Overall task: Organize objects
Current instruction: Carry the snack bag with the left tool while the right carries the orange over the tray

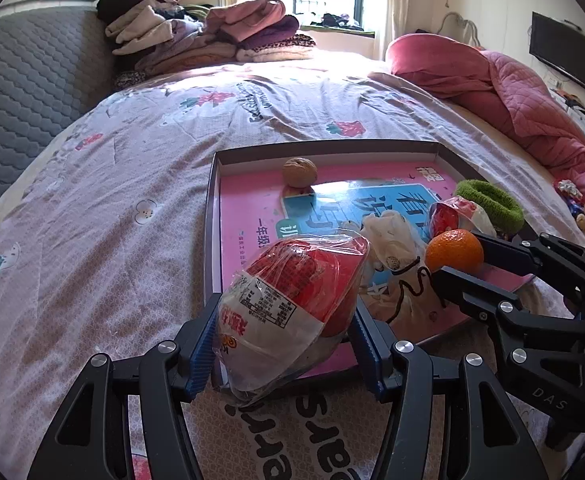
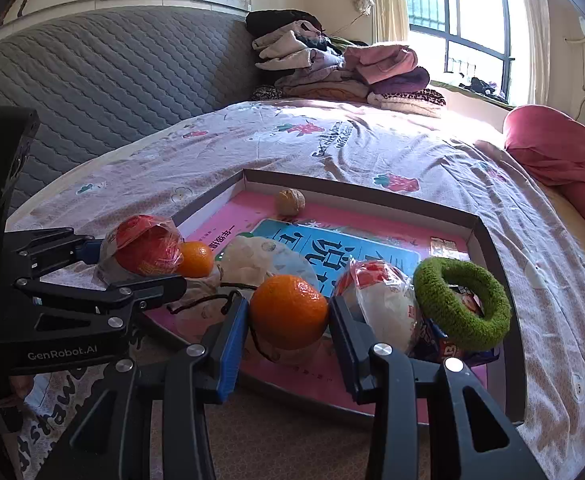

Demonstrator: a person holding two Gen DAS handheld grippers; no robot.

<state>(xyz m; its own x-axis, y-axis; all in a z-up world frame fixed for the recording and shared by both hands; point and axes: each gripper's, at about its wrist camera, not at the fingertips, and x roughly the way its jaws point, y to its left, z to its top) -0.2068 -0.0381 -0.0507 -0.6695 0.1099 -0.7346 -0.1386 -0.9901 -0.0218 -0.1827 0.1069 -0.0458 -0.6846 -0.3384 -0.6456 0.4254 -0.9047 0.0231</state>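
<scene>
Tray's (image 1: 212, 216) left half lies bare but for walnut (image 1: 300, 172); right half crowded.

Both grippers angle downward: left gripper (image 1: 284, 344) clamped around a load, right gripper (image 2: 288, 320) likewise gripping.

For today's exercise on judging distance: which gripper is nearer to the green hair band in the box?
Right. The right gripper, holding an orange, sits just beside the green hair band; the left gripper, holding a wrapped snack, is farther off.

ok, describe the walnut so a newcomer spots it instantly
On the bed lies a shallow cardboard tray lined with a pink book. The walnut sits alone near the tray's far edge, small, tan and wrinkled, far from the oranges and wrapped snacks.
</scene>
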